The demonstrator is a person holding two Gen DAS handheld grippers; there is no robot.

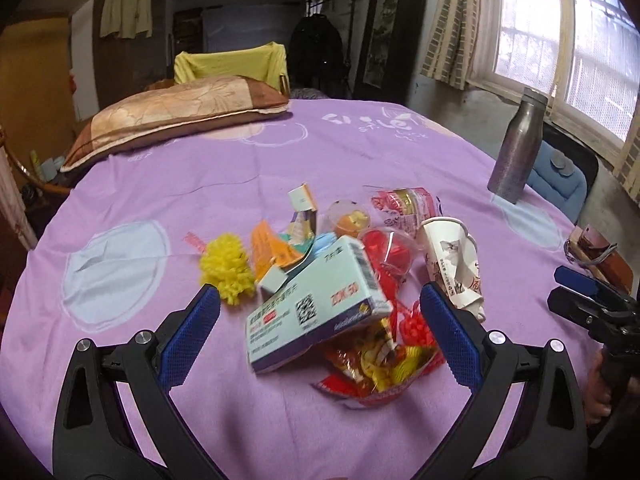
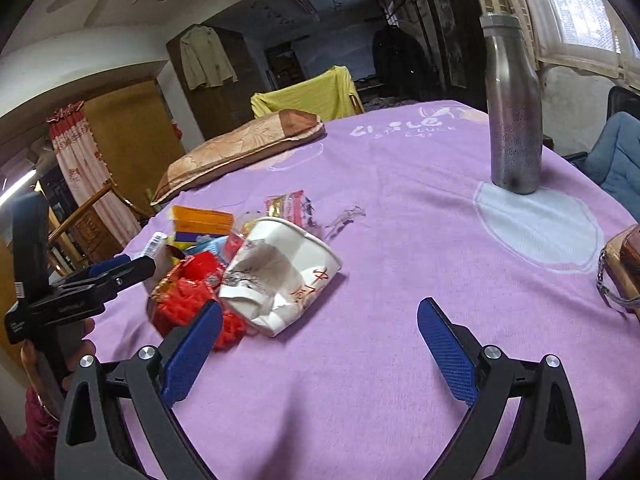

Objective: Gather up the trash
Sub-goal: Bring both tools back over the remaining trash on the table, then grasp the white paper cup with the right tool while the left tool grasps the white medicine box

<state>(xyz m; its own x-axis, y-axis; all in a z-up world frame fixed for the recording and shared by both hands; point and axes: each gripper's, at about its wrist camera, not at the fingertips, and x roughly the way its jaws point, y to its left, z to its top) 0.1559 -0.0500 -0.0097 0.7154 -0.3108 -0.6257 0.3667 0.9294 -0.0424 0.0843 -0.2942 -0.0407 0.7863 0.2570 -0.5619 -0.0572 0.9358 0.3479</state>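
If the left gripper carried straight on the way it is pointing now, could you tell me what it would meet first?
Most likely the pale green carton, which lies tilted between the open fingers of the left gripper, resting on the pile of wrappers. Depth is hard to judge through the fisheye, so the wrappers beneath could touch first.

Matt purple cloth sheet (image 1: 360, 152), brushed metal bottle (image 1: 516, 148), crumpled paper cup (image 2: 280, 276)

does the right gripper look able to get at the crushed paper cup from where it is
Probably yes. The right gripper is open, and the paper cup lies on its side just ahead, toward its left finger. Only bare cloth lies between; red trash crowds the cup's far side.
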